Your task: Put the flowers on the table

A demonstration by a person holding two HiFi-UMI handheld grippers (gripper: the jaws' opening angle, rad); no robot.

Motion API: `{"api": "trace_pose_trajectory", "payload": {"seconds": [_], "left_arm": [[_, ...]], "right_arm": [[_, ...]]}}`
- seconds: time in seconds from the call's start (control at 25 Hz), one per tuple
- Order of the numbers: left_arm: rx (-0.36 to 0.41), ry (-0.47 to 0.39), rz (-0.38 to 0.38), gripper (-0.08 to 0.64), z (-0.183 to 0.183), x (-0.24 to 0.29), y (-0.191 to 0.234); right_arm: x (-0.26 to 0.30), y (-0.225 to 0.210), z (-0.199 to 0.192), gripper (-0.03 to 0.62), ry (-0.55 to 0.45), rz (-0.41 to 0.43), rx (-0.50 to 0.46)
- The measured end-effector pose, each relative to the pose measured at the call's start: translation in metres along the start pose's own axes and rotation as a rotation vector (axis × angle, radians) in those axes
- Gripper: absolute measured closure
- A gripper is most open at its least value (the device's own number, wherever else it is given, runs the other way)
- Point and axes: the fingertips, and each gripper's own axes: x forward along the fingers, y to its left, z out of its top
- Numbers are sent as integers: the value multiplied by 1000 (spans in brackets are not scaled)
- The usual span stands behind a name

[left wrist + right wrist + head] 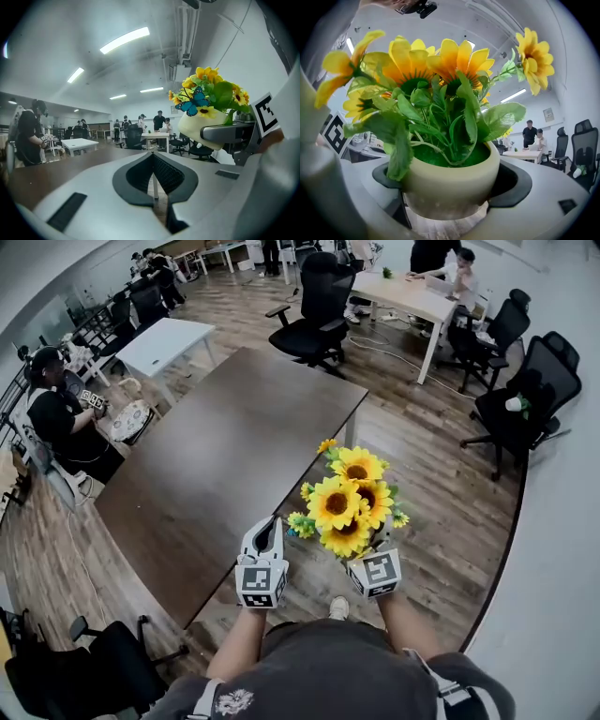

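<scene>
A cream pot of yellow sunflowers (349, 502) hangs in the air off the near right side of the long dark brown table (225, 456), over the wood floor. My right gripper (374, 552) is shut on the flower pot (450, 187), with the jaws pressed on either side of it. In the left gripper view the pot (201, 129) shows at the right with a blue butterfly (193, 103) on the blooms. My left gripper (265, 532) is shut with nothing in it, held over the table's near edge, its jaws (153, 176) meeting.
A white table (165, 341) stands beyond the dark one at left, and another white desk (403, 296) with seated people at the back. Black office chairs (314, 315) stand at the table's far end and along the right wall (530, 390). A person (61, 418) sits at left.
</scene>
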Motion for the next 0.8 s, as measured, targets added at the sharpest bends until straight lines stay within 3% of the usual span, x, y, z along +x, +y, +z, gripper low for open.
{"api": "trace_pose_trajectory", "payload": {"seconds": [0.4, 0.8], "left_arm": [[10, 66, 73, 552, -25, 39, 27], [-47, 67, 162, 552, -34, 68, 141]], "right_arm": [[56, -14, -36, 49, 35, 121, -3], [173, 25, -42, 49, 52, 233, -8]]}}
